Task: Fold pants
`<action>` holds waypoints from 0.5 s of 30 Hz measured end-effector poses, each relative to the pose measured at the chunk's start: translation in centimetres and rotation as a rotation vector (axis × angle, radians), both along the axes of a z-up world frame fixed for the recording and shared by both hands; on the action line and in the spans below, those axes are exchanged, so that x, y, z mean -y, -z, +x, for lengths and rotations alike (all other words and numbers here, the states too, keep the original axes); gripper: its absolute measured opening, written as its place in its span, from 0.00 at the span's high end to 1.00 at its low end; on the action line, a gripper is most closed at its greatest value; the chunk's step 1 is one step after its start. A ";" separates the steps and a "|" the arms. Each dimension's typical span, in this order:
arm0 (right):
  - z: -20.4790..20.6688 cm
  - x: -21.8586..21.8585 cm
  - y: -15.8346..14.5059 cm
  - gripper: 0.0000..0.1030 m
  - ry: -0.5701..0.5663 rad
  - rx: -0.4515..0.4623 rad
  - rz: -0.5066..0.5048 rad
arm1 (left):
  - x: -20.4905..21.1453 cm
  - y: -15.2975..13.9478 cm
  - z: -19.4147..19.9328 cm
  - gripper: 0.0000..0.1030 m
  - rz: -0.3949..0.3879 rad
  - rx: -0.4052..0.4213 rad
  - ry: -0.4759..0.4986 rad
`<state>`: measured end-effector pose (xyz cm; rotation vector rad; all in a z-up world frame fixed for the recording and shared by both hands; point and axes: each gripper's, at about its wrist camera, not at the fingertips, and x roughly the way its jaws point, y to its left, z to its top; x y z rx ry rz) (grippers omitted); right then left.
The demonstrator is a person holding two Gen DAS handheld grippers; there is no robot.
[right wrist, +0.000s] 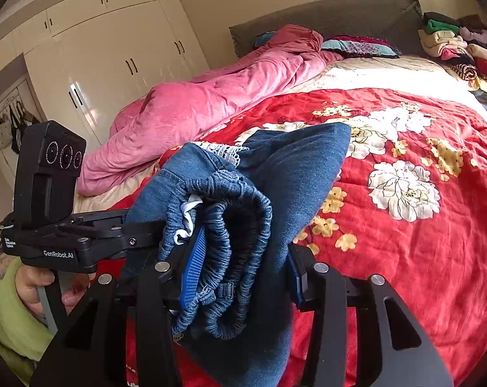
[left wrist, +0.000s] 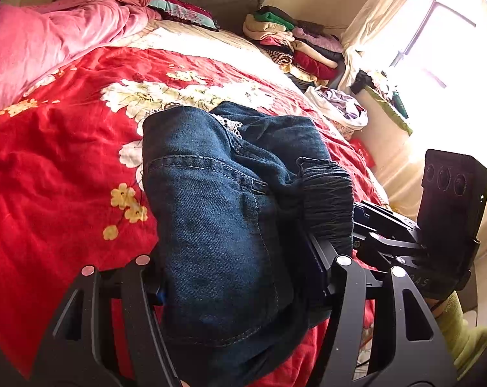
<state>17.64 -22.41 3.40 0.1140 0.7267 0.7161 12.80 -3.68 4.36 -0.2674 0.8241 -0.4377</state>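
Pants (left wrist: 217, 213) hang bunched between your two tongs above the red floral bedspread (left wrist: 49, 167), dark denim with a lace-trimmed edge on top. Your left tongs (left wrist: 240, 277) are clamped on the denim, a stitched pocket seam facing that camera, and the right tongs (left wrist: 385, 225) show beside them at the ribbed band. The right wrist view gives you what the left cannot: the gathered elastic waistband (right wrist: 230, 225) pinched between the blue pads (right wrist: 193, 267) of your right tongs (right wrist: 243, 277) (the left tongs (right wrist: 140, 242) sit just beside it).
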 end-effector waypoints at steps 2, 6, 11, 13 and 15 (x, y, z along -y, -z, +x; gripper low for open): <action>0.6 0.0 0.1 0.59 0.003 -0.002 -0.003 | 0.0 0.0 0.5 0.48 0.008 0.003 -0.001; 1.6 -0.1 0.4 0.59 0.009 -0.009 -0.009 | 0.0 0.2 1.4 0.48 0.015 0.001 -0.005; 2.8 -0.3 1.1 0.59 0.014 -0.024 -0.020 | 0.1 0.8 2.4 0.48 0.028 0.000 -0.011; 3.2 -0.4 1.5 0.59 0.019 -0.034 -0.026 | 0.1 1.2 2.7 0.48 0.034 -0.004 -0.014; 3.6 -0.5 2.1 0.59 0.024 -0.047 -0.034 | 0.1 1.8 3.0 0.47 0.041 -0.016 -0.016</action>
